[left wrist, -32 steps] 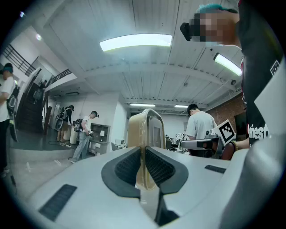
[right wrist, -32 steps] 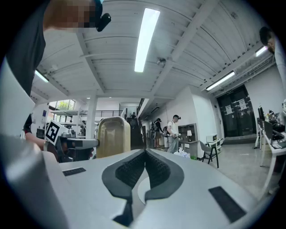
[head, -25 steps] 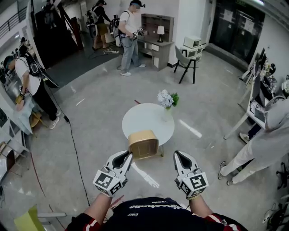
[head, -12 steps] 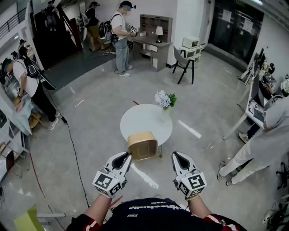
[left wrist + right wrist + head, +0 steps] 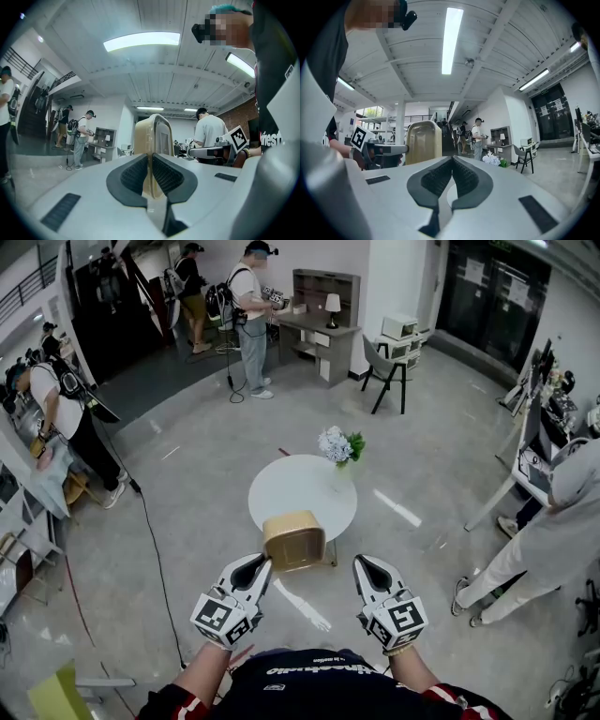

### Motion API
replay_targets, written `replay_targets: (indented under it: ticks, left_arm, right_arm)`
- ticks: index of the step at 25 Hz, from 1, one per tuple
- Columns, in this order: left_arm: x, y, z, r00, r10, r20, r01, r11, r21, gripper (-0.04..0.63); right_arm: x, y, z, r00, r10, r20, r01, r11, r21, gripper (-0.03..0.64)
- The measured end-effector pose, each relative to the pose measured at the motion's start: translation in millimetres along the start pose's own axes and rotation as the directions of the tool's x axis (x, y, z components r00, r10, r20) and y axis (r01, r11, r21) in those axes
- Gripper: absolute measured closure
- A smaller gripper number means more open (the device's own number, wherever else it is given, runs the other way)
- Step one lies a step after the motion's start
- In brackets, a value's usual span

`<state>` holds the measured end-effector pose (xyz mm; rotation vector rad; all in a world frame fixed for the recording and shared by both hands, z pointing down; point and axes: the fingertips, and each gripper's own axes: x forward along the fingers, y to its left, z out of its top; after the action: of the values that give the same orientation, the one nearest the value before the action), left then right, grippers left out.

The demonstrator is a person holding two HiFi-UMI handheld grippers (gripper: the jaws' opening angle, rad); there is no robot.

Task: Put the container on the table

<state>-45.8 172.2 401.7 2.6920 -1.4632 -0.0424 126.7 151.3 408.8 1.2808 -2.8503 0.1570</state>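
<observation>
The container (image 5: pixel 295 540) hides the round table's (image 5: pixel 291 488) near edge

"What does the container (image 5: pixel 295 540) look like?"
"Smooth beige plastic, faintly glossy."
"And the bench (image 5: pixel 302 486)?"
"White, smooth, matt. The floor (image 5: pixel 202 479) is polished and shiny. The left gripper (image 5: pixel 151 158) has matt plastic jaws with black ribbed pads (image 5: pixel 133 173)."

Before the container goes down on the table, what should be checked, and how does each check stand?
1. Grip: left gripper clamped on tan container rim: ok.
2. Free hand: right gripper shut, empty, apart from container: ok.
3. Landing spot: round white table bare on its near side: ok.
4. Obstacle: flower vase at far edge, away from container: ok.
5. Container above tabletop: cannot tell.
</observation>
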Motion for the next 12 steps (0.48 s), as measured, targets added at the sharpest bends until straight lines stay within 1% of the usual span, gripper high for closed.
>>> replay_targets:
  ticks: [12]
  left_arm:
    - [14.9, -37.1, -1.7, 0.999, 0.038, -0.005, -0.037, 0.999, 0.024, 0.548]
  right_arm:
    - [-29.3, -26.7, -6.1, 0.999, 0.041, 0.004, -0.041, 0.999, 0.009, 0.609]
